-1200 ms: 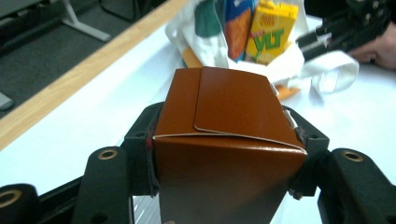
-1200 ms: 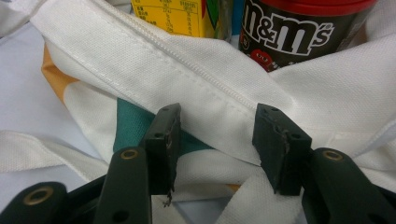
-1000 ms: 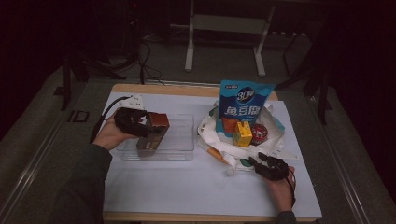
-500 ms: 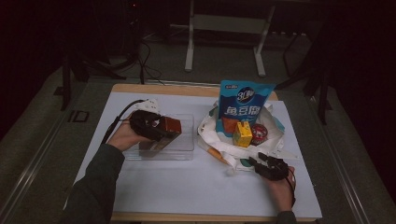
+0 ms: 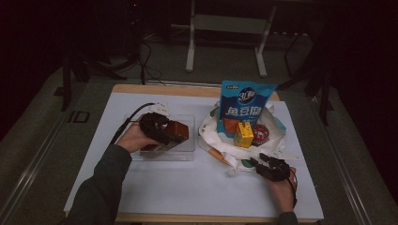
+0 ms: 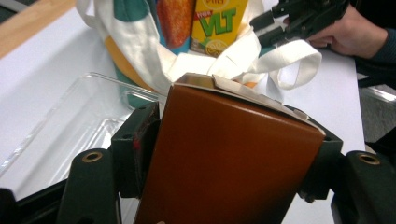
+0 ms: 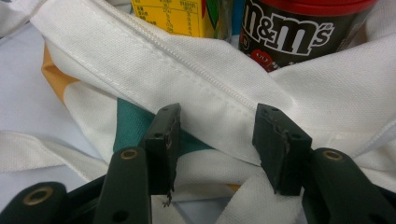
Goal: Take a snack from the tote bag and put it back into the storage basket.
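- My left claw (image 6: pixel 224 154) has the brown carton (image 6: pixel 224 163) between its jaws, which have just been easing wider; both pads are against the carton's sides, so it's held.
- From above, that carton (image 5: pixel 170 133) sits over the clear plastic tray (image 5: pixel 187 152), left of the bag.
- Reading labels: the yellow juice box (image 6: pixel 217 21) says "VLT" with a lemon picture; from above it (image 5: pixel 243 134) stands in the bag's mouth.
- The dark tub (image 7: pixel 303 28) with the red lid carries "m&m's" in white.
- The tall blue pouch (image 5: pixel 244 105) stands at the back with large white Chinese characters; I can't make them out.
- My right claw (image 7: pixel 217 140) stands partly spread over the white tote bag (image 7: pixel 196 79), its jaws straddling the zipped hem; whether they pinch cloth I can't tell.
- Room to move: the near tabletop (image 5: pixel 187 192) lies open between my hands; the bag's loose straps (image 5: pixel 225 157) spill toward the tray's right edge.
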Demonstrator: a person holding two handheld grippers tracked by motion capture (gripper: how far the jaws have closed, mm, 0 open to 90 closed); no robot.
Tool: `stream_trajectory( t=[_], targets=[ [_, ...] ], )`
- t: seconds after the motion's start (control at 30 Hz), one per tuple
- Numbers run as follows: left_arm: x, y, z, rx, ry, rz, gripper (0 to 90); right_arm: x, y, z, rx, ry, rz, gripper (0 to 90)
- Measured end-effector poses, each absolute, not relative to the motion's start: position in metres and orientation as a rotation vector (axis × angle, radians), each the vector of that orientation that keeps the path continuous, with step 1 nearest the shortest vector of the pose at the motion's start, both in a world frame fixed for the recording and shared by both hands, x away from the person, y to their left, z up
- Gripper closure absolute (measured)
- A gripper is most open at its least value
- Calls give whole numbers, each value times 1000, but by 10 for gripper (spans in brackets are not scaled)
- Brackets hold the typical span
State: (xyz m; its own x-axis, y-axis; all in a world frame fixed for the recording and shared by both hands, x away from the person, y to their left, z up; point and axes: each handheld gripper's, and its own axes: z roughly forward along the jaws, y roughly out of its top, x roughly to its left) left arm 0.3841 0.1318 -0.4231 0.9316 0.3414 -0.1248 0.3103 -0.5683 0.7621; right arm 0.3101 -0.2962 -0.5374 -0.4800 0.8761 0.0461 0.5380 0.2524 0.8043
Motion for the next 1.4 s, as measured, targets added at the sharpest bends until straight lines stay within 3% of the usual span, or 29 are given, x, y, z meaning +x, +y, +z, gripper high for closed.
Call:
stream_trajectory(
  t=[0.57, 1.2, 1.4],
  targets=[
    [385, 100, -449, 2405, 487, 77, 310, 310, -297, -537, 1290, 2118, 1111, 512],
    [388, 80, -460, 2416, 558, 11, 209, 310, -297, -537, 1290, 2119, 1110, 512],
    [387, 79, -452, 2351, 537, 13, 216, 310, -297, -537, 1290, 2119, 1112, 511]
  ],
)
